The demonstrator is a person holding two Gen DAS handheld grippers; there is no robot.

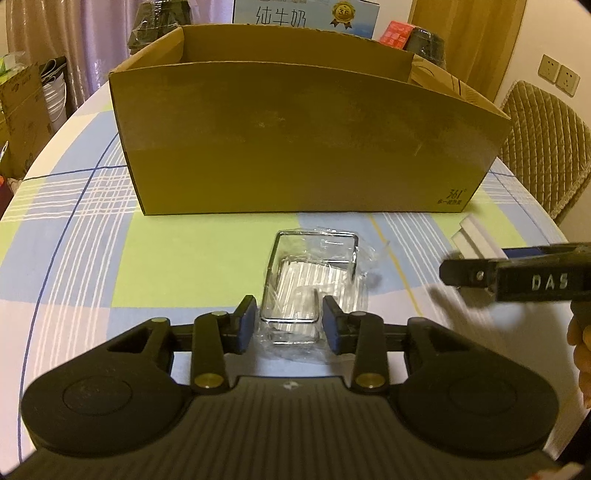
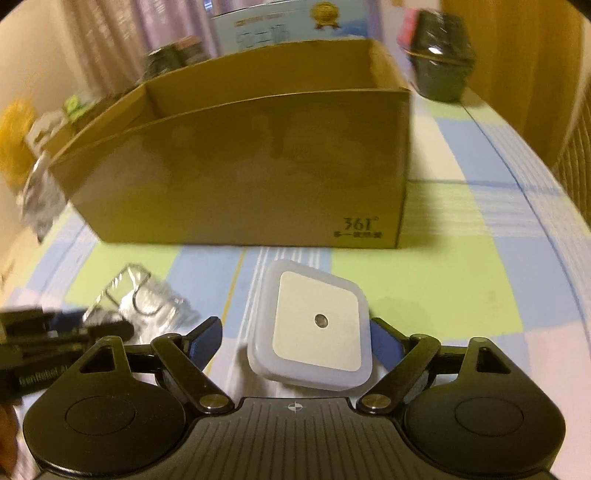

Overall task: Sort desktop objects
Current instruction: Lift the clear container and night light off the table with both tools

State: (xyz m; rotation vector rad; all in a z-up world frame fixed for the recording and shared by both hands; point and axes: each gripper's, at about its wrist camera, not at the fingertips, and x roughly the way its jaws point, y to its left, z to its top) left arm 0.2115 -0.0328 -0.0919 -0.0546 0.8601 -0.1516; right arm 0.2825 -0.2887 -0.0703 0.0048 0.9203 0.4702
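Observation:
A clear, plastic-wrapped wire holder [image 1: 310,280] lies on the checked tablecloth in front of a brown cardboard box [image 1: 303,140]. My left gripper [image 1: 290,323] is open and straddles the holder's near end, pads close to its sides; it also shows at the left of the right wrist view [image 2: 110,328]. In the right wrist view a white square night light [image 2: 314,328] with a small round sensor rests on the cloth. My right gripper [image 2: 295,341] is open around it, with a gap at the left finger [image 2: 207,338]. The box [image 2: 240,166] stands just behind. The right gripper's tip [image 1: 454,275] enters the left wrist view from the right.
The box is open-topped; I cannot see its floor. A blue-and-white milk carton [image 1: 306,14] and dark wrapped containers [image 2: 439,55] stand behind it. A padded chair [image 1: 543,147] is at the table's right edge. A hand [image 1: 581,350] holds the right gripper.

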